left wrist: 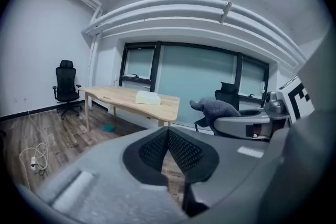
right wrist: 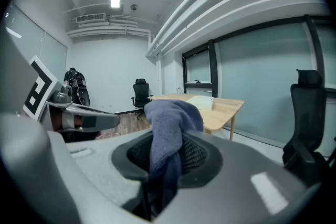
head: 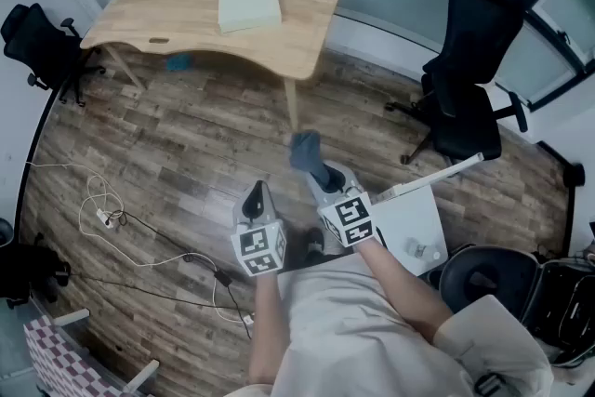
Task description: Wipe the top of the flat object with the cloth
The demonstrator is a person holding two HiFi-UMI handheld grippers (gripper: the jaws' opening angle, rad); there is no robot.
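Right claw pinches cloth; left claw closed, empty — wooden table bearing flat object well ahead.

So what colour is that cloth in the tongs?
Blue-grey cloth, clearest in the right gripper view.

Wooden table: one pale flat object lies flat on the top, right of its middle

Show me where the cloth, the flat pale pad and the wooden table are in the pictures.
cloth (right wrist: 172,119), right gripper view, its bunched upper part.
flat pale pad (head: 248,2), head view, middle of its top face.
wooden table (head: 167,9), head view, bare top left of the pad.
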